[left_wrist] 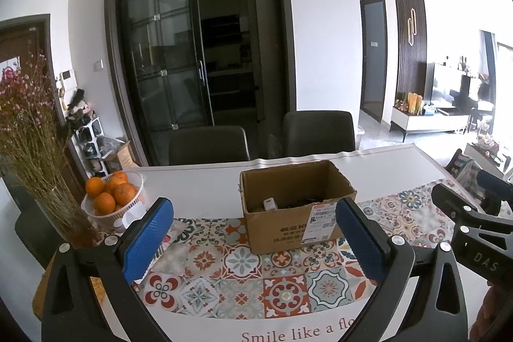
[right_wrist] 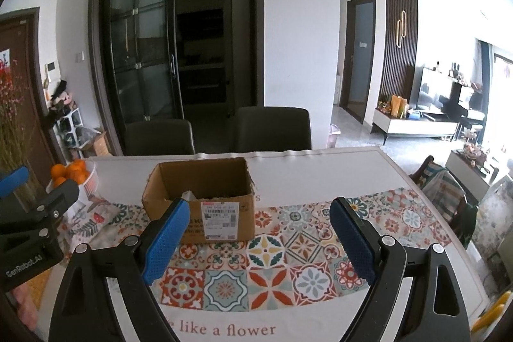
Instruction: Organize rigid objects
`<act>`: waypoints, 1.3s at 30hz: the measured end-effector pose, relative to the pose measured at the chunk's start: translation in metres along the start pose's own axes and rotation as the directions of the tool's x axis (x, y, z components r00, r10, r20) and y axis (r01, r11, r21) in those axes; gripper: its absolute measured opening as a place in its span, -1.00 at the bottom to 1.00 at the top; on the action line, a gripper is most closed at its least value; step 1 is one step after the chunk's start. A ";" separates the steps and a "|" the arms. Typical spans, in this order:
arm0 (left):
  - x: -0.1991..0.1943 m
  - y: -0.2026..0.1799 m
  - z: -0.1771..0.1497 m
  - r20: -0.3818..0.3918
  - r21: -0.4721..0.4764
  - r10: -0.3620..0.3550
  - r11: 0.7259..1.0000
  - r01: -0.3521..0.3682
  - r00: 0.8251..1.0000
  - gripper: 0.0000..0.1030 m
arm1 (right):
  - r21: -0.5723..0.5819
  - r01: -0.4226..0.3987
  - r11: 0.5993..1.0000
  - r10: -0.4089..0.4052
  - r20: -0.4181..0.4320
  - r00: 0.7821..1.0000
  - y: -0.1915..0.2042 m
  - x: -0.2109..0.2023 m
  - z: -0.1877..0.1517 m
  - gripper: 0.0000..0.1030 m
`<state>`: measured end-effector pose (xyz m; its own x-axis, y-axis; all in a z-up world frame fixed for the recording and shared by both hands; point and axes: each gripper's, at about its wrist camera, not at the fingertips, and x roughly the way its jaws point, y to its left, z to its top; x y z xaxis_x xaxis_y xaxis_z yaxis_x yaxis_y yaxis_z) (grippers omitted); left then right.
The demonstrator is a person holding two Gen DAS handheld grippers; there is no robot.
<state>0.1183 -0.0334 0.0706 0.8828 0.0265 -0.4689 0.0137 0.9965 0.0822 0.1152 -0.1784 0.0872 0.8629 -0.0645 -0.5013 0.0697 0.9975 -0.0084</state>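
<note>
The cardboard box (left_wrist: 296, 207) is seen sitting w/ its top open on the bench (left_wrist: 198, 185), on a cloth (left_wrist: 243, 274) printed w/ colourful tile patterns; a white shipping label (left_wrist: 320, 221) is stuck on its front wall. Corrugated brown walls, a bit worn at the rims. Inside, a small white object (left_wrist: 270, 203) and some dark items are glimpsed; what they are can't be told.

Both grippers are held apart from the box, nothing between their fingers. Left gripper (left_wrist: 253, 242): black frame, blue textured pads (left_wrist: 146, 241), fingers spread wide, released. Right gripper (right_wrist: 261, 242): same build, fingers likewise spread wide & empty, w/ the box just beyond its left pad in the right wrist view.

At the bench's left a white plastic mesh basket (left_wrist: 136, 197) is filled w/ oranges (left_wrist: 115, 189); beside it a bunch of dried flowers w/ pink blooms (left_wrist: 29, 117) is stood. Two dark chairs (left_wrist: 208, 145) are pushed in at the far side, w/ a dark glass sliding door (left_wrist: 163, 53) behind. Printed lettering (right_wrist: 221, 329) is read on the cloth's near edge.
</note>
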 end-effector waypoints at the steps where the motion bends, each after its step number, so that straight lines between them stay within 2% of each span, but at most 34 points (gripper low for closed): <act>1: 0.000 0.000 0.000 0.000 0.000 0.001 1.000 -0.001 1.000 1.00 | 0.000 -0.001 1.000 0.001 0.000 1.000 0.000 0.000 0.001 0.73; 39: 0.000 0.000 0.001 0.000 -0.009 -0.031 0.999 0.031 1.000 1.00 | 0.008 -0.004 1.000 0.004 0.005 1.000 0.003 -0.003 0.003 0.73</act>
<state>0.1191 -0.0336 0.0714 0.8818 -0.0047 -0.4716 0.0372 0.9975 0.0595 0.1145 -0.1750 0.0911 0.8655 -0.0611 -0.4972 0.0706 0.9975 0.0003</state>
